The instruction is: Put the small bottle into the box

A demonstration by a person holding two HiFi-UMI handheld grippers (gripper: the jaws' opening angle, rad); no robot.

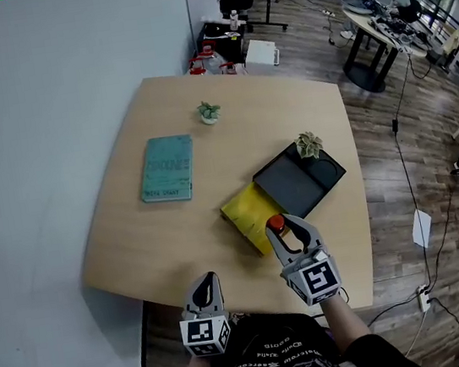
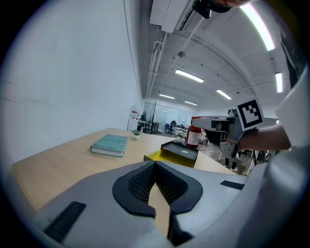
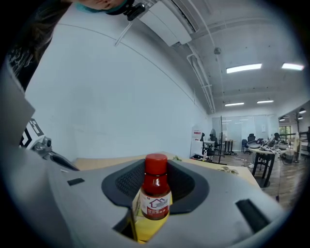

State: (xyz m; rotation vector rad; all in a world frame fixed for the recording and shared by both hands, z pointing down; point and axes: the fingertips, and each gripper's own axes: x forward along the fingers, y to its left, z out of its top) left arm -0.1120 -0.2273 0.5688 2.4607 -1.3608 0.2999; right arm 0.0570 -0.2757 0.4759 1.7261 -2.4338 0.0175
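Note:
A small bottle with a red cap and red contents is upright between the jaws of my right gripper, which is shut on it. It hangs over the near edge of the open yellow box. In the right gripper view the bottle fills the gap between the pads, with yellow showing below it. My left gripper is at the table's near edge, shut and holding nothing. From the left gripper view the bottle hangs above the box.
A black lid lies against the box's far side with a small plant on it. A teal book lies at the left of the wooden table. Another small potted plant stands toward the far edge.

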